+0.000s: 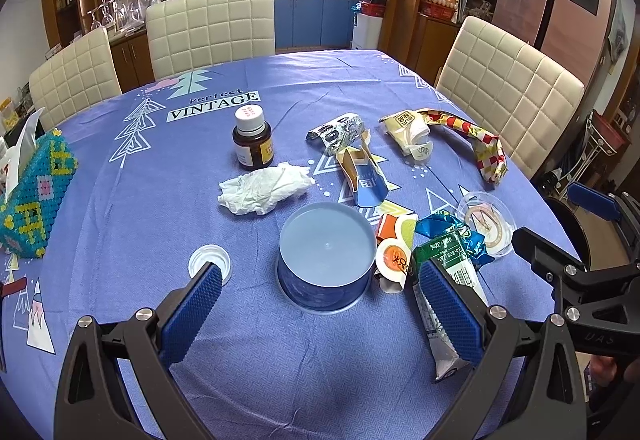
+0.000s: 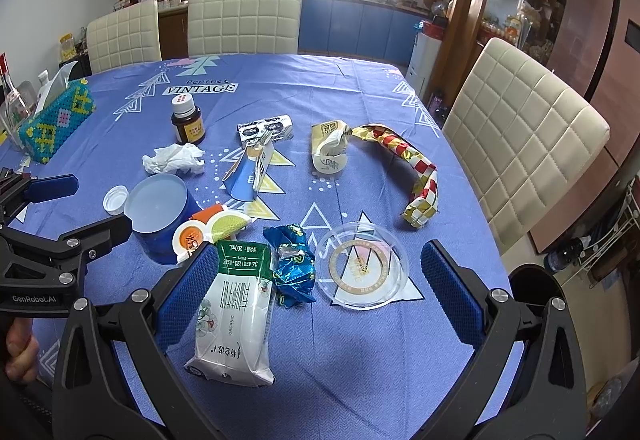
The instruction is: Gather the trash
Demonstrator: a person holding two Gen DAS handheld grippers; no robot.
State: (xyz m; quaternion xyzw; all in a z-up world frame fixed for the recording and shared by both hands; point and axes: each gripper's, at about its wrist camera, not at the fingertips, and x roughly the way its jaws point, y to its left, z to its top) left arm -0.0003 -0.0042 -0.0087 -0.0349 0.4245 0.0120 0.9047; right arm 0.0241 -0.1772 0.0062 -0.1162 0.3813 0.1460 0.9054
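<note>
My left gripper [image 1: 322, 314] stands wide open and holds nothing. Between its 2 blue pads, a little ahead, sits the blue tub [image 1: 326, 252], upturned on the purple tablecloth [image 1: 280, 372]. A small clear cap [image 1: 210, 262] lies just beyond my left pad's tip. The green-and-white milk pouch [image 1: 460, 272] runs under my right pad, so part of it is hidden there. Further ahead lie a crumpled white tissue [image 1: 266, 189] and a brown pill bottle [image 1: 252, 142], near each other.

My right gripper [image 2: 320, 290] is spread just as wide and grips nothing. The same milk pouch [image 2: 236, 316] lies flat just inside my left pad, with a crumpled blue foil wrapper [image 2: 294, 264] touching its far right corner. A clear round lid [image 2: 364, 264] rests between the pads, nearer my right one. Beyond them are a torn blue paper cup [image 2: 248, 176], a squashed cream carton [image 2: 330, 148] and a red-and-yellow checked wrapper [image 2: 416, 176] curling off to the right. The orange-and-green wrapper [image 2: 212, 226] leans against the tub, ahead of my left pad.
</note>
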